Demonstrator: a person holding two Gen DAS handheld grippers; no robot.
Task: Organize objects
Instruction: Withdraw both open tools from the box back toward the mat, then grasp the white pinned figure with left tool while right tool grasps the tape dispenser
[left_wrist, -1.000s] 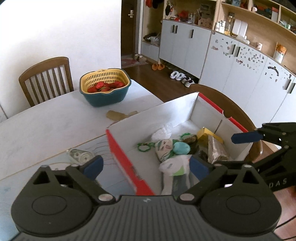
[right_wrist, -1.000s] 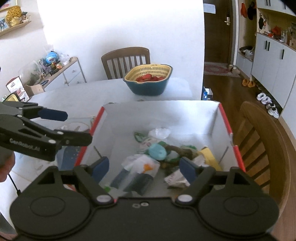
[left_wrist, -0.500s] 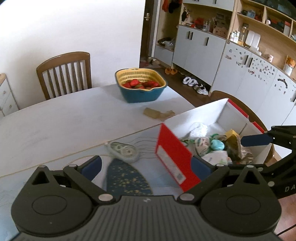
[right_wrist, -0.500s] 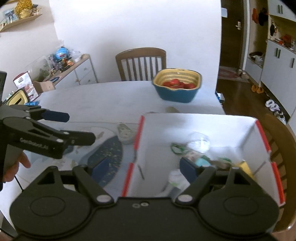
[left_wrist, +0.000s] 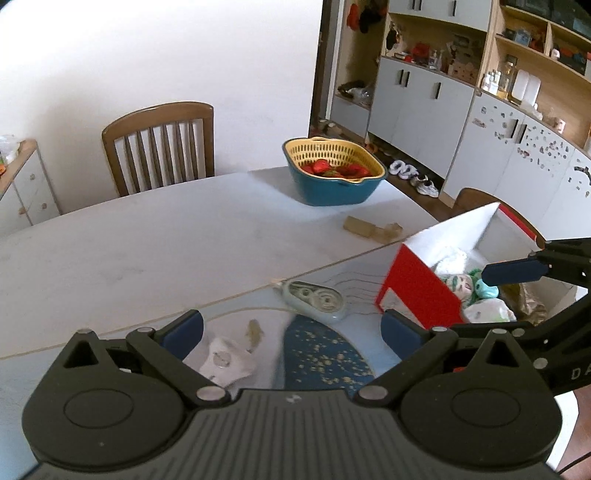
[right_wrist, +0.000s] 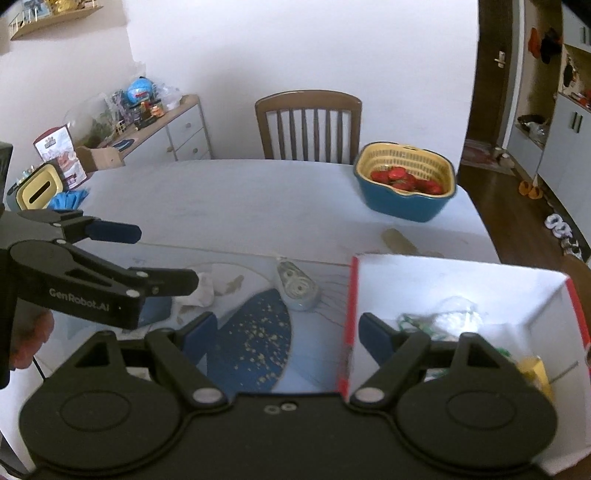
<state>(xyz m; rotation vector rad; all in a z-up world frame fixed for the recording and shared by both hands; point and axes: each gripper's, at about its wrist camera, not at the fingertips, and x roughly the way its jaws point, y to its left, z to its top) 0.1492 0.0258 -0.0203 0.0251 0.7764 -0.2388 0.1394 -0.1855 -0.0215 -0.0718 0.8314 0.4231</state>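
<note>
Both my tongs (left_wrist: 291, 330) (right_wrist: 286, 332) had swung left off the box (left_wrist: 417, 288), gaping, empty. Tape dispenser (left_wrist: 314, 301) lay flat, long axis slanting, narrow tip toward the far-left.

The table (left_wrist: 155, 243) lay bare across the frame's middle and left; at lower centre a tape dispenser (left_wrist: 314, 300) and crumpled tissue (left_wrist: 225, 358) cluttered the mat (left_wrist: 325, 354); the box (left_wrist: 417, 288) walled off the right; the basket (left_wrist: 334, 173) blocked the upper centre.
</note>
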